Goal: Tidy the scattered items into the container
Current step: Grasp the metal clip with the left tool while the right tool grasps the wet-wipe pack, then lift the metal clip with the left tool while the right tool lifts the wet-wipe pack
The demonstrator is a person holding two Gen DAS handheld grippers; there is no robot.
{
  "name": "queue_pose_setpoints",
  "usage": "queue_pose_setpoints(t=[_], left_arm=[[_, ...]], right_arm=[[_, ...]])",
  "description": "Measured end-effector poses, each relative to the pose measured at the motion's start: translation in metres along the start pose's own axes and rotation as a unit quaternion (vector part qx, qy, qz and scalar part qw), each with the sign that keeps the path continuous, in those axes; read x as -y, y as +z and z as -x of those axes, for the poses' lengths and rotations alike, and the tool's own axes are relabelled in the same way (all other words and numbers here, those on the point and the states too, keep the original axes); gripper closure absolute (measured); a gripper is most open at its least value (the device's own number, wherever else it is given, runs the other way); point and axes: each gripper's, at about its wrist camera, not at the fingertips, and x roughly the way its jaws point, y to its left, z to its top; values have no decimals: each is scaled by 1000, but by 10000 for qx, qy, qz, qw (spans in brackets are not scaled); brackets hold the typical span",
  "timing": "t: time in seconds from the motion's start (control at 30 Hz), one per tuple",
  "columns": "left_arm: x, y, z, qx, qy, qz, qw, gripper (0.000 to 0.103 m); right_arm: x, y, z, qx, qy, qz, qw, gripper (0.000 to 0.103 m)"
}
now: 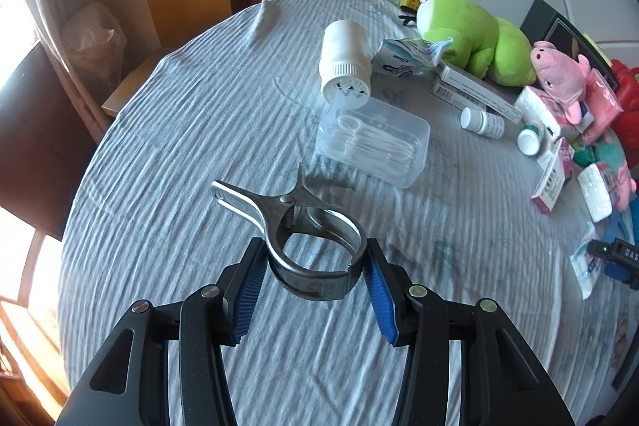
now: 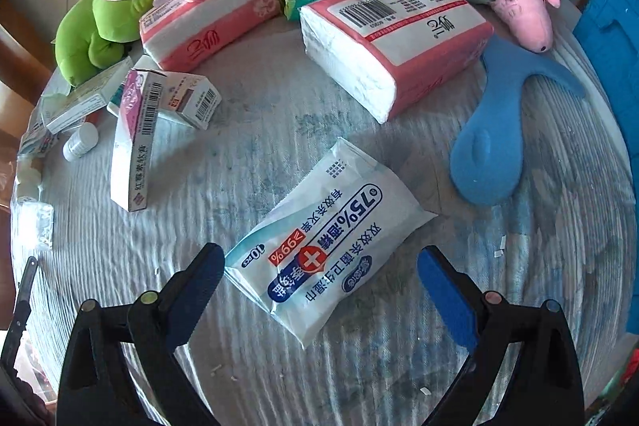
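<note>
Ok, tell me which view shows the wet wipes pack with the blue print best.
The right wrist view: the wet wipes pack lies flat in full view, between the open right gripper. The left wrist view shows only a blurred white edge of it at the far right.

At the right edge of the right wrist view, the blue container [image 2: 611,26] is cut off; a dark knife-like object [image 2: 22,310] at lower left is only partly visible.

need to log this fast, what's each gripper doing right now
left gripper: shut on the metal clamp, lifted off the cloth.
right gripper: open, holding nothing, jaws either side of the wet wipes pack.
</note>
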Motion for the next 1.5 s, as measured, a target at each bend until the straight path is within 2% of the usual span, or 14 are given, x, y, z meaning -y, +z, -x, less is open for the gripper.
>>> queue_pose_setpoints(t=[0.13,0.2,0.23,0.27,0.3,0.4,0.87,1.0,1.5], left_arm=[[-6,0,4,30,-28,-4,10000,55],[-9,0,5,30,-38,-24,10000,55],[-10,0,5,32,-42,-28,10000,55],[-11,0,6,42,-51,-24,10000,55],[-12,0,7,58,-68,-20,10000,55],[-13,1,11,121,-105,6,9999,55],[-17,6,41,401,-184,309,9985,56],[-15,6,53,494,-199,333,9980,56],[6,10,109,874,-270,365,9951,56]], right_arm=[[-11,0,-14,-35,-274,169,9995,5],[-15,-2,-11,89,-325,290,9990,21],[-17,-3,-8,143,-331,379,9986,25],[-19,-3,-5,218,-293,448,9983,37],[-19,-4,-1,261,-189,505,9982,44],[-19,-6,9,316,16,629,9975,50],[-10,-19,75,644,525,983,9917,50],[-19,-19,89,755,597,1048,9898,50],[14,-31,165,1195,922,1163,9817,50]])
